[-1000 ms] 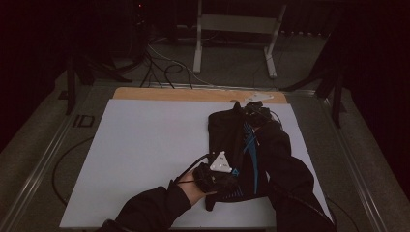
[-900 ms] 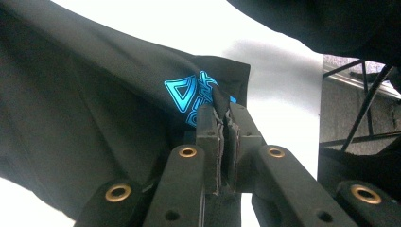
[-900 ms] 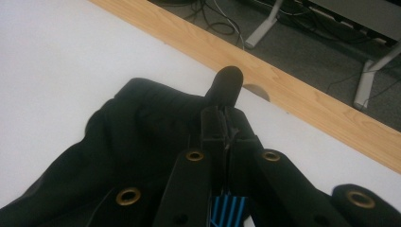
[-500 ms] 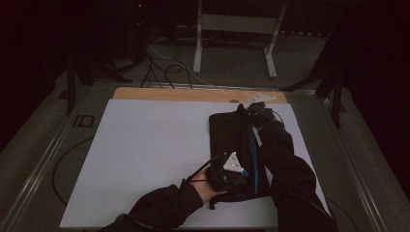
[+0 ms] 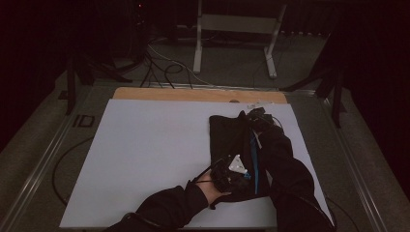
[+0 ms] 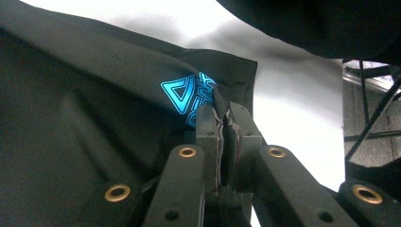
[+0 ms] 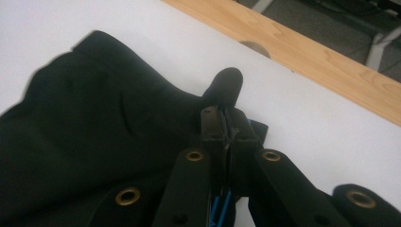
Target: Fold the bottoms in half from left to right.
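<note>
**Black garment, pinched at both ends**

Item: black garment [image 5: 232, 140] with a blue logo [image 6: 187, 97], lying on the right half of the white table [image 5: 145, 154]. Left gripper [image 6: 226, 113] is clamped on the near hem beside the logo; right gripper [image 7: 227, 118] is clamped on the far edge. Likely handling: soft, light, limp cloth that sags and folds. Best taken by hems or corners.

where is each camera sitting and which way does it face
High view: above the person's side, looking forward and down on the white table; both sleeves reach the black garment.
Left gripper view: rides the left gripper, facing the garment's blue logo; jaws pinch its edge.
Right gripper view: rides the right gripper, facing the wooden strip; jaws pinch cloth.
All share the garment.
</note>
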